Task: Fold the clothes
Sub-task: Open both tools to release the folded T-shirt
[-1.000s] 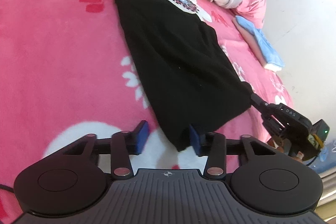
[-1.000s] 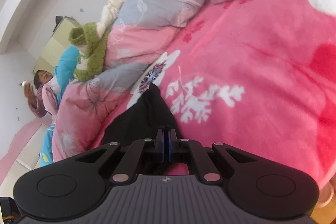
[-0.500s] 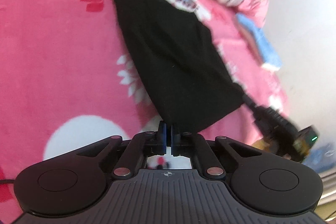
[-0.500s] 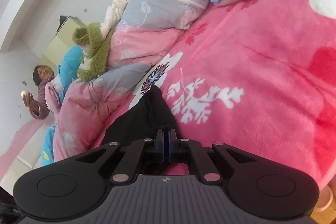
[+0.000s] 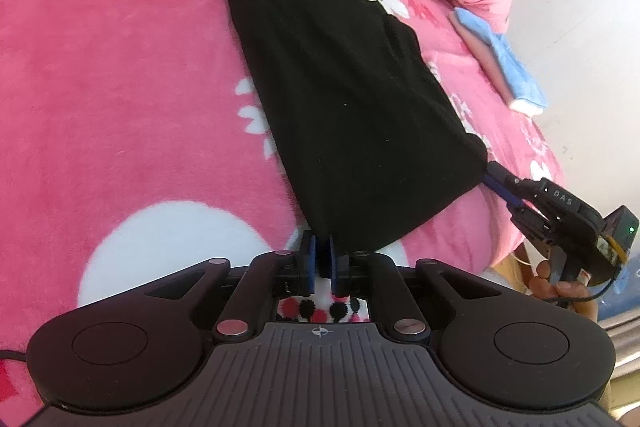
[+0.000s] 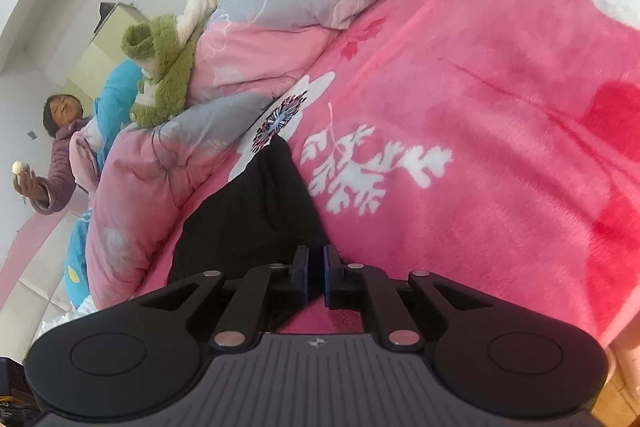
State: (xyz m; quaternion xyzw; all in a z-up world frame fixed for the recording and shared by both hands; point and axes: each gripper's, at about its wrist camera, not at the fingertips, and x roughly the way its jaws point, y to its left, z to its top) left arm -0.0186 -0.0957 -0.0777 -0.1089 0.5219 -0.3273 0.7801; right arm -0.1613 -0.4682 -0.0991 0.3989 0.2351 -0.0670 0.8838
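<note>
A black garment (image 5: 340,99) lies spread lengthwise on the pink flowered blanket (image 5: 100,75). My left gripper (image 5: 320,247) is shut on its near left corner. In the left wrist view my right gripper (image 5: 490,177) pinches the near right corner at the blanket's edge, with a hand behind it. From the right wrist view the black garment (image 6: 256,211) runs away from my right gripper (image 6: 316,257), whose blue pads are closed on the cloth. The near hem hangs taut between both grippers.
A bunched pink and grey quilt (image 6: 280,27) lies past the garment's far end. A folded blue and pink stack (image 5: 496,59) rests near the bed's right edge. A person (image 6: 56,151) sits beyond the quilt, beside green plush fabric (image 6: 160,71).
My left gripper went from open around the garment's near left corner to shut on it. The right gripper stayed shut on its corner; the near hem lifted slightly.
</note>
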